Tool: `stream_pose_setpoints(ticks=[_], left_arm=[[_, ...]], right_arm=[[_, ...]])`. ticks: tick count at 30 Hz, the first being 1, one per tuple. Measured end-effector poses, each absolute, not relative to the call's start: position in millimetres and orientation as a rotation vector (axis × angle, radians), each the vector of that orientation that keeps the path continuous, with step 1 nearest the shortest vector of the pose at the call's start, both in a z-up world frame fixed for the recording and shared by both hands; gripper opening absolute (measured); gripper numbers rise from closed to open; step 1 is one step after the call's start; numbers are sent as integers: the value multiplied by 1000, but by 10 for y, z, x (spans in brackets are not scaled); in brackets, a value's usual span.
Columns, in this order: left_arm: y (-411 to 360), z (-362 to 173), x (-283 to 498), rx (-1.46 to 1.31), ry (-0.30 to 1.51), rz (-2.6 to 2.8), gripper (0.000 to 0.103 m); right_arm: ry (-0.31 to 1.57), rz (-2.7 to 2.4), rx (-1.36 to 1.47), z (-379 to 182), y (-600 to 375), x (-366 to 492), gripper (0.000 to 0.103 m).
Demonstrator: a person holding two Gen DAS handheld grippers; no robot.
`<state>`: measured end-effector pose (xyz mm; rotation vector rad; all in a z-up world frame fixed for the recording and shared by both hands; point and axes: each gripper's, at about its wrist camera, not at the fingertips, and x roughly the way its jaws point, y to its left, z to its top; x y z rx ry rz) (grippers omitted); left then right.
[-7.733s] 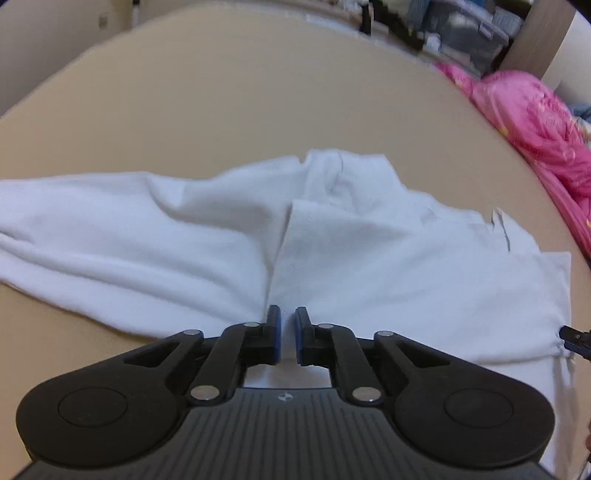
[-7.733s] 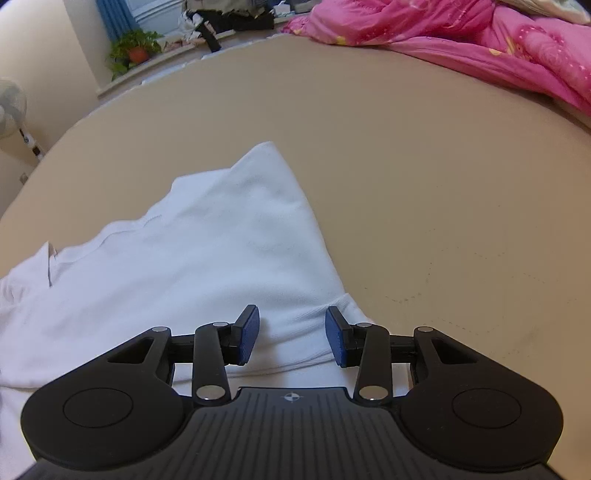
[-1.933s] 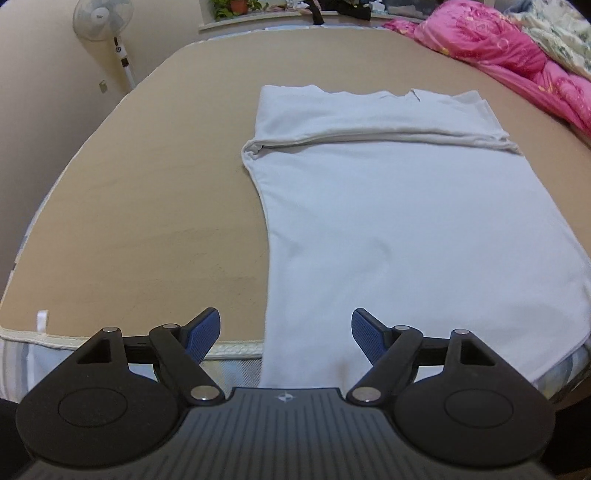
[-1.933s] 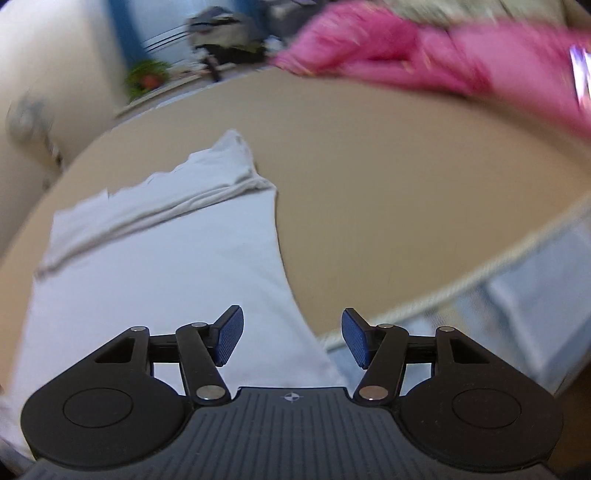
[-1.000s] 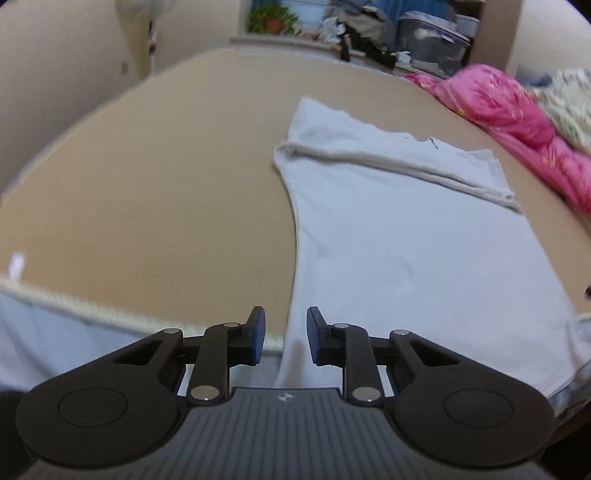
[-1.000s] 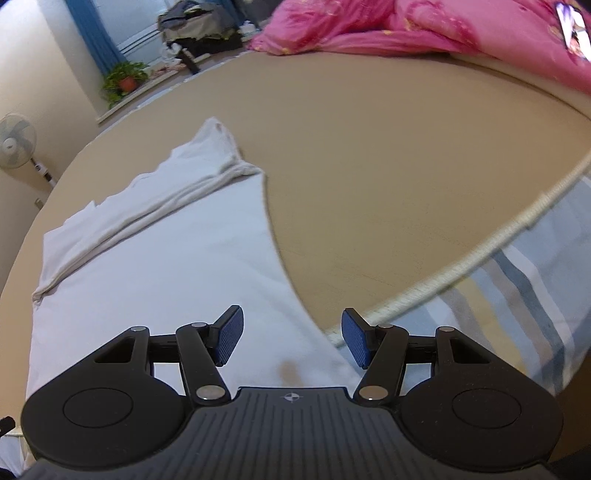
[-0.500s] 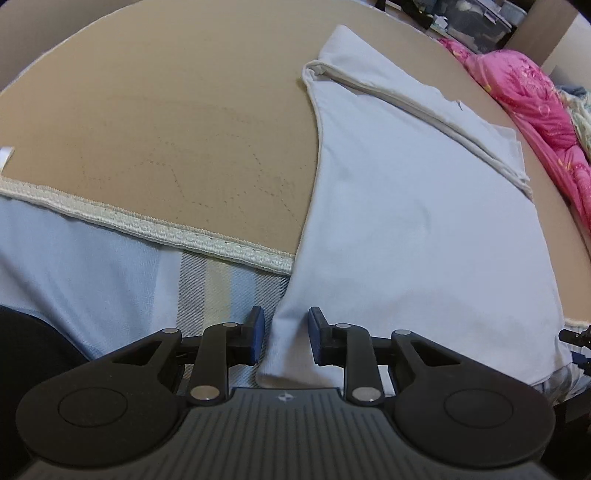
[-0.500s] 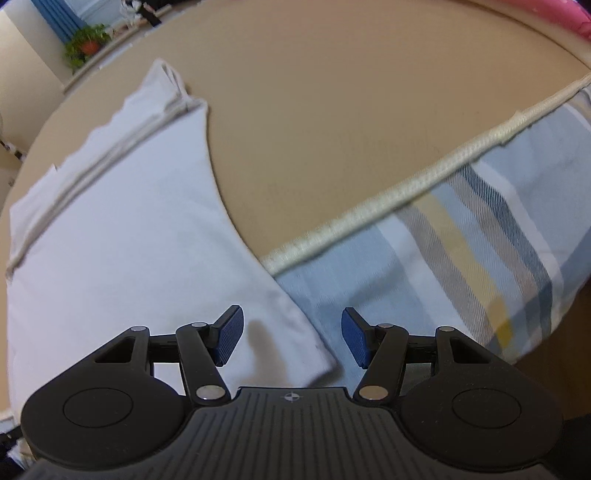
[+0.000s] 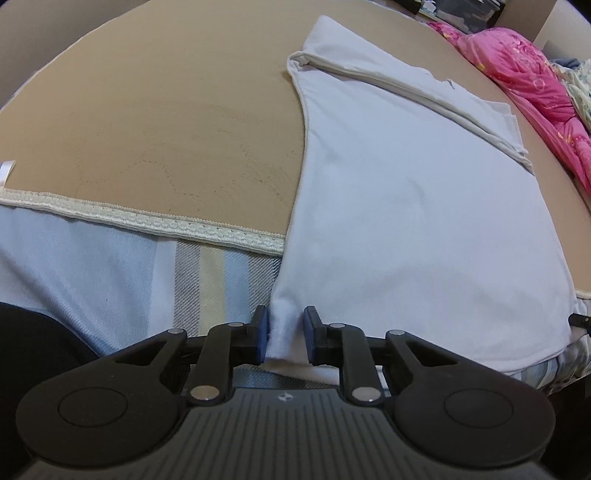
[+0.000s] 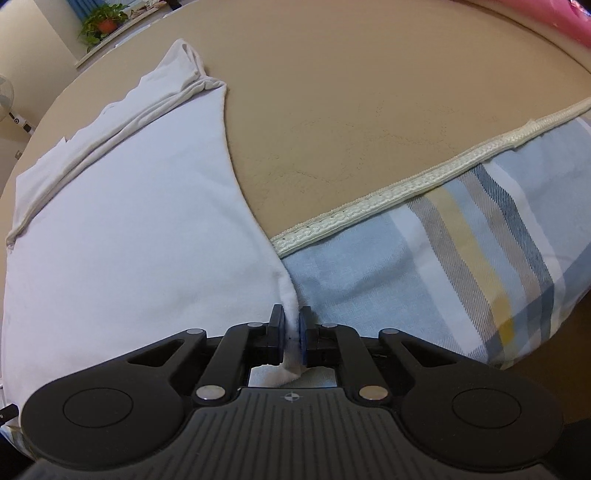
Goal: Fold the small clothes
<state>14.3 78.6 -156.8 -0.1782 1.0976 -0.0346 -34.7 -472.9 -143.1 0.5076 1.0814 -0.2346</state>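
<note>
A white T-shirt (image 9: 406, 206) lies flat on the tan bed cover (image 9: 166, 110), its top part folded into a band (image 9: 406, 85) at the far end. Its hem hangs over the bed's near edge. My left gripper (image 9: 285, 334) has the shirt's near left corner between its blue pads. Its jaws are closing, the cloth is loosely gathered, and a gap still shows. In the right wrist view the same shirt (image 10: 129, 229) fills the left half. My right gripper (image 10: 293, 336) is closing tight, its pads pinching the near right corner.
A cream braided trim (image 9: 166, 223) marks the cover's near edge, with a blue striped sheet (image 10: 461, 258) hanging below it. A pink quilt (image 9: 535, 74) is heaped at the far right. A potted plant (image 10: 103, 20) and a fan (image 10: 7, 99) stand beyond the bed.
The right jaws, wide apart before, have closed onto the shirt's right corner. The left jaws have narrowed slightly around the left corner. Both grippers dipped lower over the bed edge.
</note>
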Motion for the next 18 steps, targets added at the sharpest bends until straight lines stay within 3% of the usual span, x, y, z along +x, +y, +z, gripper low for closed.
stream_pose_setpoints(ticks=[4,5,6,12,18], left_arm=[[772,-1570,155,-171,1097,-35,20],[769,-1567,154,-166,1092,-35,7],[771,-1546,141,-168,1078,-28,6],[780,-1252,-115,-172,913,-32,6],[850,-1637,147,-292,1113,-47,12]], right_arm=[[1096,-224,486,-1446,-4707,-358,10],[1096,-222,481,-1443,-4700,-352,10],[1094,-220,482,-1441,-4703,-347,9],[896,-184,538,-1106,-4779,-483,6],[1095,-226,563,-1491,-4776,-373,10]])
